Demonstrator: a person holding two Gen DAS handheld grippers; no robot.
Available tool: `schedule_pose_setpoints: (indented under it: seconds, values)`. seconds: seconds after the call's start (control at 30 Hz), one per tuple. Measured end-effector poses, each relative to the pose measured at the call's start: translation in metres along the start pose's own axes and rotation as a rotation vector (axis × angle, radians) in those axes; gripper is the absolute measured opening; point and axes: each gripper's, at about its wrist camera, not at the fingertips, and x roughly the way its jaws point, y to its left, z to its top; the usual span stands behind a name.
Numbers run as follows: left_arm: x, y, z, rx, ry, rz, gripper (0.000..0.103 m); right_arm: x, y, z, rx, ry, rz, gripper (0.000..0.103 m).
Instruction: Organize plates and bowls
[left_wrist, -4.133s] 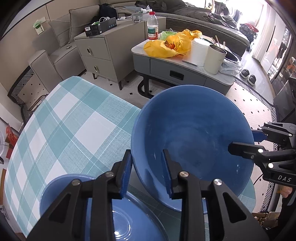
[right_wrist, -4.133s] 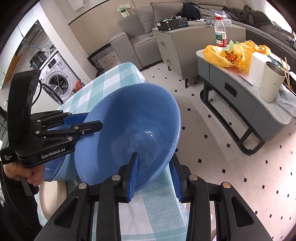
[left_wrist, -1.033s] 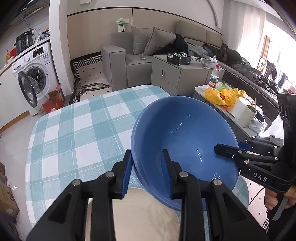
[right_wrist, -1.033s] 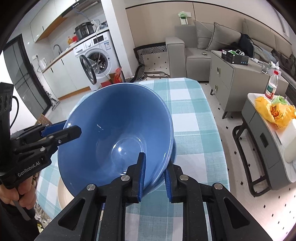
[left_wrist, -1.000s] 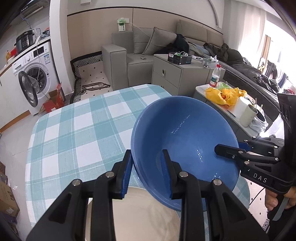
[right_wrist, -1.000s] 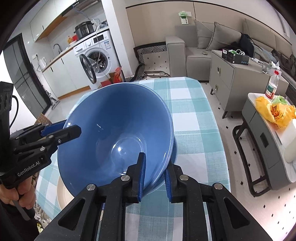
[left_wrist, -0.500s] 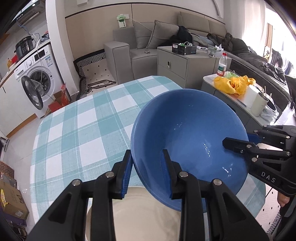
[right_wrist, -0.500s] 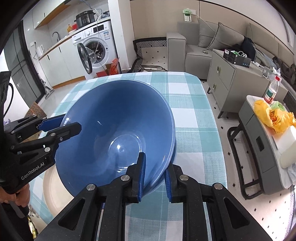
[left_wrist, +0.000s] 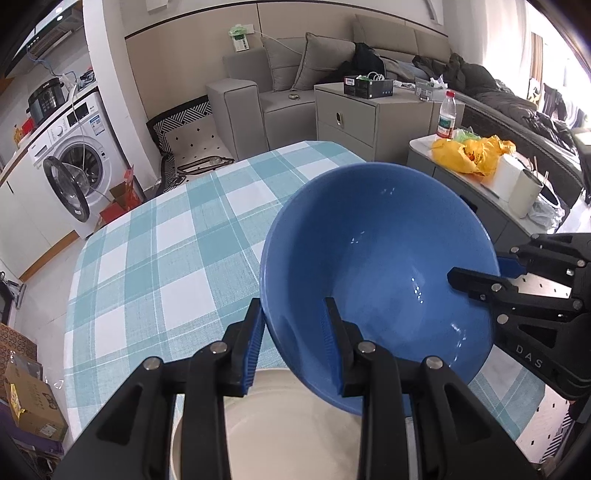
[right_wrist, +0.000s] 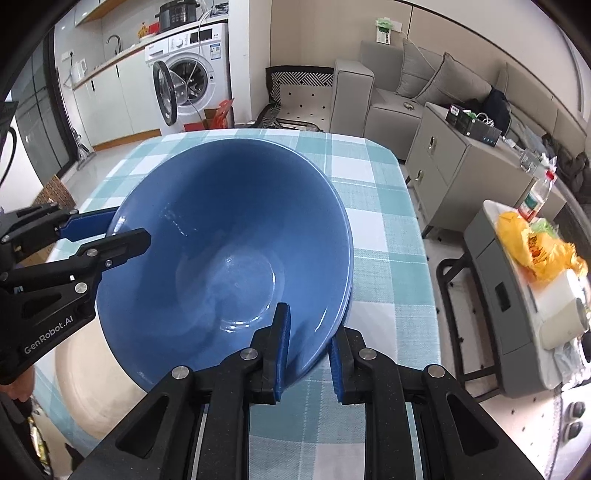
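The blue bowl (left_wrist: 376, 266) hangs tilted over the cream plate (left_wrist: 280, 424) on the counter (left_wrist: 155, 251), each hand-held gripper, left (left_wrist: 293, 343) and right (right_wrist: 308, 350), clenched on opposite rims; two grips likely steady its descent onto the plate.

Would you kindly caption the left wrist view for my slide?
Both grippers, left and right, clamp a tilted blue bowl above a cream plate.

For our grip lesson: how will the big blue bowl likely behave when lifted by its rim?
The blue bowl looks glazed and glossy, so probably slippery. Each hand-held gripper pinches opposite rims, suggesting it is rigid. It is tilted, so it may swing.
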Motion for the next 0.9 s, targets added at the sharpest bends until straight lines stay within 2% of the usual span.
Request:
schedule_pose_setpoints:
  seconds: [0.23,0.33,0.57,0.9]
  values:
    - [0.011,0.003,-0.002,0.003,0.038,-0.032,0.029,0.001,0.006,-0.001,-0.027,-0.027,-0.033,0.025]
    - [0.013,0.005,-0.005,-0.003,0.052,-0.069,0.029,0.001,0.0,-0.002,-0.002,-0.044,-0.014,0.025]
    - [0.017,0.004,-0.009,-0.024,0.07,-0.09,0.029,0.002,-0.005,-0.002,0.004,-0.057,0.015,0.027]
    - [0.02,0.007,-0.012,-0.04,0.083,-0.076,0.033,-0.003,-0.017,-0.007,0.035,-0.082,0.05,0.035]
